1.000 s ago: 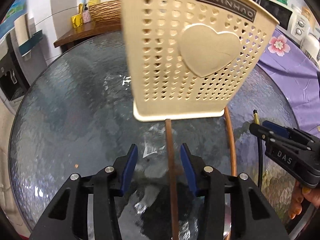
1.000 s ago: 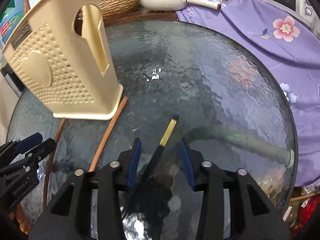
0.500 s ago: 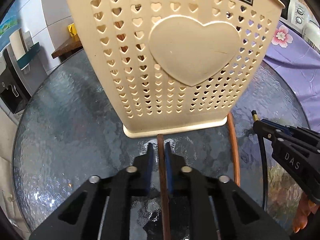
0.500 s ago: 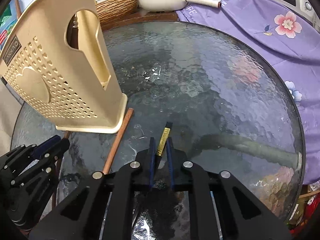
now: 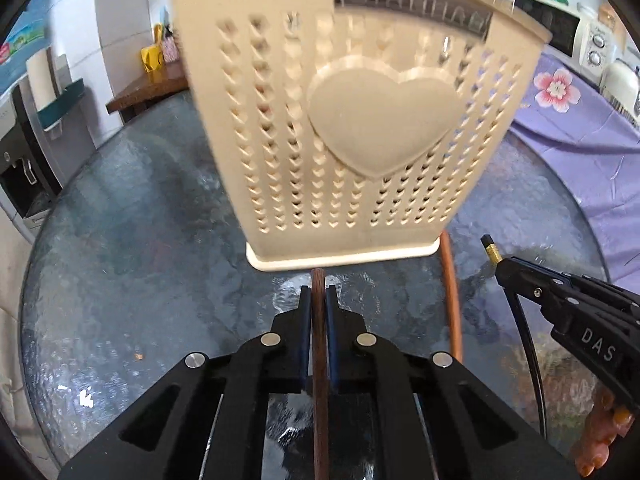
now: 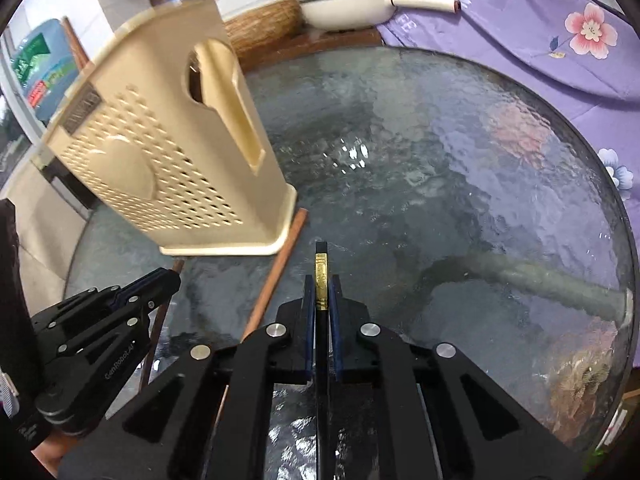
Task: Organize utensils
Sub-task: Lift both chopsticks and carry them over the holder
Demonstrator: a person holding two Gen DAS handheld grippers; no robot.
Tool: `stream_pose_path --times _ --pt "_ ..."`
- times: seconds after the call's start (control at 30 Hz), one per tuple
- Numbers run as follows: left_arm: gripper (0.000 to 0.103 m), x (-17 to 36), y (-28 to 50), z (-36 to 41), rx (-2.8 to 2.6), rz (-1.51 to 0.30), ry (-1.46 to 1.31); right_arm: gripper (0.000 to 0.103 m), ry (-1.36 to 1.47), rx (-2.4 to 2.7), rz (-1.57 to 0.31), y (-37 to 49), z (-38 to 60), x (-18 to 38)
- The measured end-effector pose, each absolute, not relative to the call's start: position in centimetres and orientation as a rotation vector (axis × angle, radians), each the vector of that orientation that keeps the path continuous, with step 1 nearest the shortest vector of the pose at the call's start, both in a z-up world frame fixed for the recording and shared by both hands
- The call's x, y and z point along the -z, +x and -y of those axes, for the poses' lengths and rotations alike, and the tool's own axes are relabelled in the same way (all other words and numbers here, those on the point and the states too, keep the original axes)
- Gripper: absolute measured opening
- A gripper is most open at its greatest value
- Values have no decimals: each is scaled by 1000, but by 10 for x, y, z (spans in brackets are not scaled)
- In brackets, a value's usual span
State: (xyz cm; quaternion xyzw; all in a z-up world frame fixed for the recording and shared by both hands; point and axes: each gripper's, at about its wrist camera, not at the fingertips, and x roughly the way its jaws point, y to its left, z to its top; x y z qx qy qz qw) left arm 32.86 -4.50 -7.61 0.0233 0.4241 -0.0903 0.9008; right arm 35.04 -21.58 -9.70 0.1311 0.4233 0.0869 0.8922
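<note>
A cream perforated utensil holder (image 5: 360,128) with a heart on its front stands upright on the round glass table (image 5: 132,220); it also shows in the right wrist view (image 6: 160,160). My left gripper (image 5: 319,292) is shut on a dark brown chopstick (image 5: 319,360) whose tip is just short of the holder's base. My right gripper (image 6: 321,280) is shut on a black chopstick with a gold band (image 6: 321,276); it shows at the right of the left wrist view (image 5: 496,268). A lighter brown chopstick (image 5: 452,300) lies on the glass beside the holder's right corner, also in the right wrist view (image 6: 276,276).
A purple flowered cloth (image 6: 540,48) covers the surface right of the table. A wicker basket (image 6: 264,28) and a white pan (image 6: 344,8) stand behind it. A microwave (image 5: 560,28) is at the far right, a water dispenser (image 5: 24,152) at the left.
A second ago both grippers were open around their chopsticks; both have shut on them. The view is blurred, and both chopsticks have risen a little off the glass.
</note>
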Motion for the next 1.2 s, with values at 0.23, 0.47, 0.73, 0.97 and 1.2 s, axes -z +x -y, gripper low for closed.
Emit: stream_pose_path --times 0.23,0.47,0.73,0.97,1.2 --pt "7 21 292 16 219 -730 -63 8 289 -291 -748 317 226 52" --pt "7 -39 254 -16 232 -572 -116 8 256 -392 -575 266 231 -8" --pt "7 -75 223 -27 245 -473 -119 7 277 -492 -487 226 248 -48" --pt "7 -89 218 -30 259 -459 -122 7 242 -505 -456 220 242 -64" --pt "7 -106 217 -27 276 -435 -98 7 165 -510 -456 230 232 -84"
